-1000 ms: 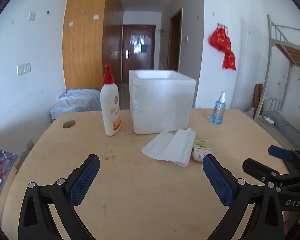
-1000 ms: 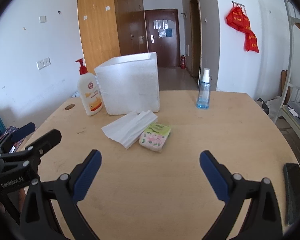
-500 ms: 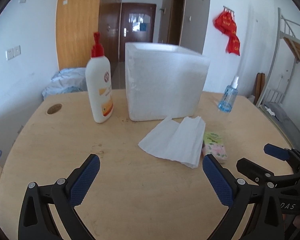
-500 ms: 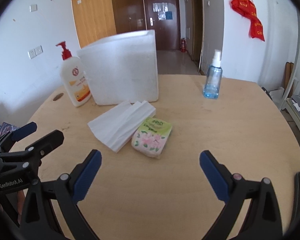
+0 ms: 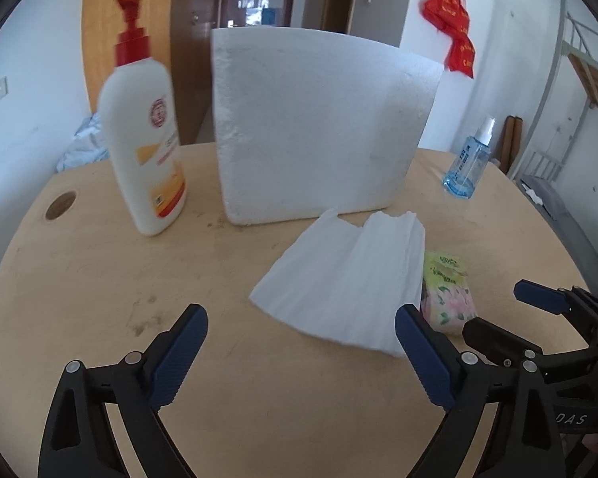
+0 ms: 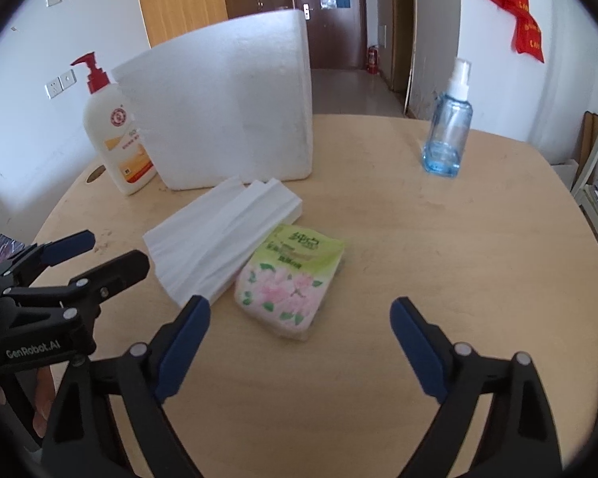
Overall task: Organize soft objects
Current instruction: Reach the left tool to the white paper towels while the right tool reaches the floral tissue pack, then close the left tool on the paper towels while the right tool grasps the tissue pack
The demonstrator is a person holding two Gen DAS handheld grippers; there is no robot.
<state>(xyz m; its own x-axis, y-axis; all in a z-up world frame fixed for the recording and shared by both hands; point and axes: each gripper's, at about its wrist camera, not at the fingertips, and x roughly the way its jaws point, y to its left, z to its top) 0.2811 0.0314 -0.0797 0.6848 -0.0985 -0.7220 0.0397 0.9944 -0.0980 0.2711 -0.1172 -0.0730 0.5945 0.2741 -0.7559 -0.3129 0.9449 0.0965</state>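
Tissues (image 5: 347, 279) lie as a loose fanned stack on the table (image 5: 99, 279), far end almost against the foot of the foam box (image 5: 315, 131). Just beside the stack, on its right and touching its edge, sits the floral tissue pack (image 6: 291, 279). Both soft things are grouped in front of the box, which stands upright and looks like the likely place to put them; its opening is not visible from either view, so I cannot tell what is inside.

The left gripper (image 5: 299, 354) points down at the near edge of the stack, fingers spread wide with nothing between them; its right finger (image 5: 422, 358) overlaps the stack's near corner in the picture, but contact is not clear. The right gripper (image 6: 299, 342) is aimed at the pack, fingers wide too and holding nothing, the pack just ahead of the gap. Both sets of jaws have just been closing a little, with nothing gripped; this reads as sizing up a grasp, one tool per item.

The pump bottle (image 5: 147, 139) stands left of the box and the spray bottle (image 6: 446, 127) well to the right, both apart from the soft things and out of the reach path.
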